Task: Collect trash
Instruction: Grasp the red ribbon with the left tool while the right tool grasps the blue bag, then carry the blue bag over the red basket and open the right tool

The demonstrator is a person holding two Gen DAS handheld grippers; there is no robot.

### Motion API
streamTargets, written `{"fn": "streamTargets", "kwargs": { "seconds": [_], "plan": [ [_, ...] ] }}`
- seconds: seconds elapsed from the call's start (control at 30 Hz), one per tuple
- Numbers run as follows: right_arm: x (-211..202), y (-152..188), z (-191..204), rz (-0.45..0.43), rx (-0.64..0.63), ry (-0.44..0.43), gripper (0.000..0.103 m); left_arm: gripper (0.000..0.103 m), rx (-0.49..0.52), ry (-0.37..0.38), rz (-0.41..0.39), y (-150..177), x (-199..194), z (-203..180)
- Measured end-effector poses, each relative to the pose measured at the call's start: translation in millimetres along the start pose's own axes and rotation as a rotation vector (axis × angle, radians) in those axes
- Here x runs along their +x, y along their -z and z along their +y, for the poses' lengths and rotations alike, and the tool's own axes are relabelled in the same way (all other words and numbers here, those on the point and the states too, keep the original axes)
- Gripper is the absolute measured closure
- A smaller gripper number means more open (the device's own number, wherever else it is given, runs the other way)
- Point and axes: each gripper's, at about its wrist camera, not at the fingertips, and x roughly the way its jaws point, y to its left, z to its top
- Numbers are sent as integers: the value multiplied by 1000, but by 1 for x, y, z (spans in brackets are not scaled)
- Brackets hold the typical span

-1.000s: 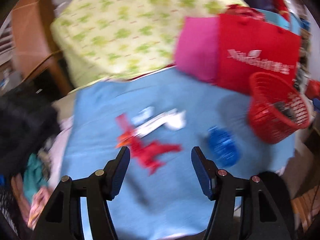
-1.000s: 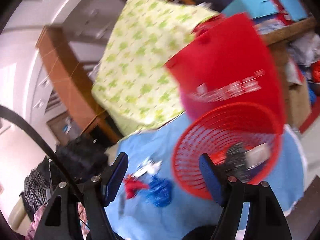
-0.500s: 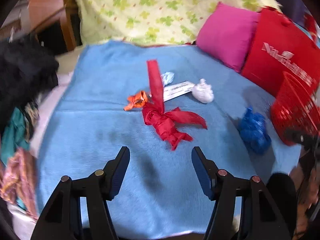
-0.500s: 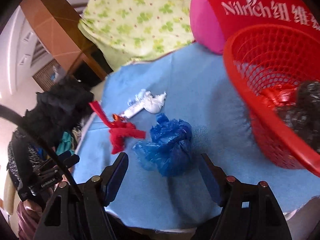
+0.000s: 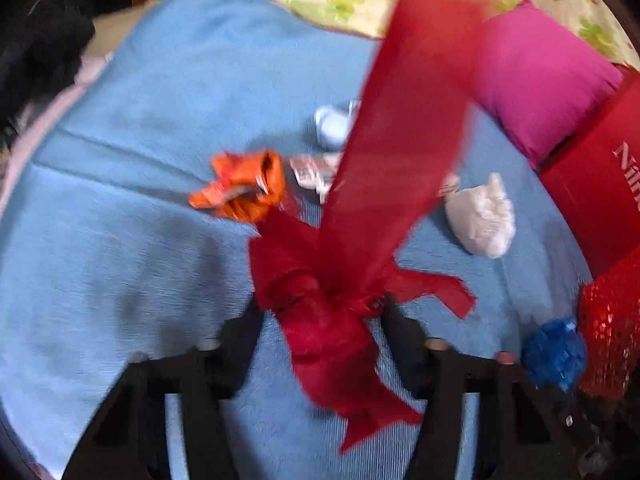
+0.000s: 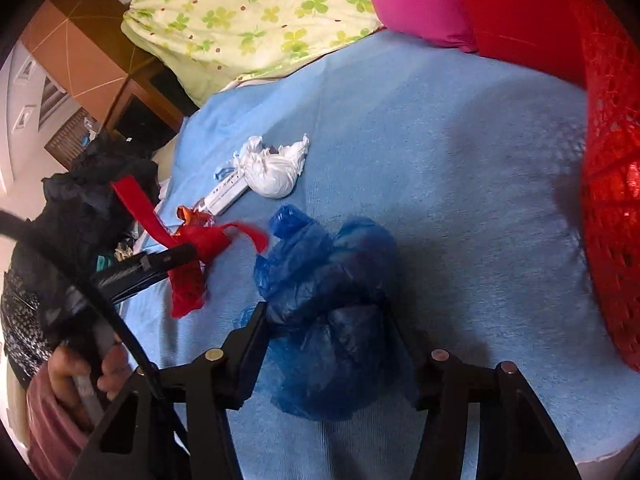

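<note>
Crumpled blue plastic bag (image 6: 324,304) — light, soft, compressible — sits between the right claw (image 6: 324,344)'s open jaws; left claw (image 5: 320,332), also open, straddles the red ribbon (image 5: 328,308)'s knot — grasp there.

Blanket (image 6: 460,152): blue cloth, matt, fine ribbed nap.
Red ribbon (image 5: 332,312): thin red fabric-like strip, matt, frayed edges, knotted.
Blue bag (image 6: 324,292): thin blue plastic film, crumpled, slightly translucent, faint sheen.
White wad (image 6: 272,172): white tissue or thin plastic, crumpled, matt; which of the two cannot be told.
Orange wrapper (image 5: 240,188): foil-like plastic, glossy, creased.
Basket (image 6: 608,208): red moulded plastic mesh, glossy.
Pillow (image 5: 536,80): magenta cloth, smooth, matt.
Sheet (image 6: 248,12): pale green printed cotton-like cloth, matt.
Left gripper (image 5: 320,320): black plastic, matt, small metal pins.
Right gripper (image 6: 324,340): black plastic, matt, metal pins.
</note>
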Motion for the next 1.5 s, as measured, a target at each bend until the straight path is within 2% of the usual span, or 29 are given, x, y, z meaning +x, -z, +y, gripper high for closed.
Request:
{"fn": "streamTargets", "kwargs": {
  "seconds": [0.07,0.17,0.33,0.5,0.73,0.9,1.2,1.5],
  "plan": [
    [-1,1,4,-10,-20,10,48,64,-6,-6,-38,1,-2,0],
    [-8,4,8,-15,-24,10,49,72,-29,23,-34,5,-8,4],
    [-34,9,29,-52,-54,-36,49,73,-20,23,-90,27,-51,3],
    [-75,16,62,-120,-119,-86,49,73,89,-42,-201,54,-122,-25],
    [-137,26,98,-229,-182,-135,49,73,185,-50,-371,72,-211,-57],
    [-181,32,111,-311,-205,-155,49,73,244,-57,-474,86,-256,-80],
    [-240,38,125,-442,-229,-158,49,72,339,-43,-588,107,-305,-104],
    [-275,38,124,-522,-236,-159,49,72,370,-45,-616,116,-315,-116]
  ]
}}
